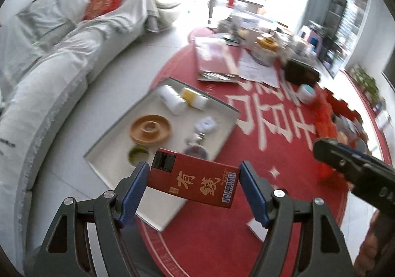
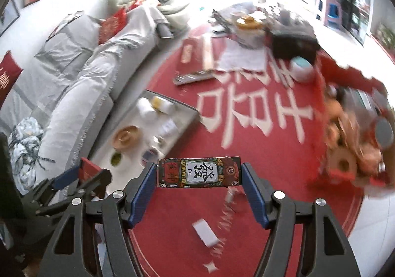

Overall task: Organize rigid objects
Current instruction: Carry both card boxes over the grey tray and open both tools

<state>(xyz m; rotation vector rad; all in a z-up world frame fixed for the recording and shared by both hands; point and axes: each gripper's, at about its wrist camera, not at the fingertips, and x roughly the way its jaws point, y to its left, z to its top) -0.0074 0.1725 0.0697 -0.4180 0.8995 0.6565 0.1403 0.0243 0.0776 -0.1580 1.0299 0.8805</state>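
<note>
My left gripper (image 1: 193, 169) is shut on a red box with gold characters (image 1: 192, 179), held in the air above the near end of a white tray (image 1: 108, 161). On the tray lie two white bottles (image 1: 172, 100), an orange round dish (image 1: 150, 129) and a small green cup (image 1: 137, 153). My right gripper (image 2: 200, 173) is shut on a patterned card box (image 2: 198, 173), lifted above the red rug (image 2: 259, 153). The right gripper (image 1: 328, 151) reaches in from the right edge of the left wrist view. The left gripper (image 2: 84, 173) shows low left in the right wrist view.
A white-covered sofa (image 1: 61, 74) borders the rug on the left. A small white box (image 2: 206, 231) lies on the rug near me. A red container of toys (image 2: 350, 138) stands at the right. Further back are a flat red package (image 1: 214, 60), papers, jars and a black box (image 1: 300, 72).
</note>
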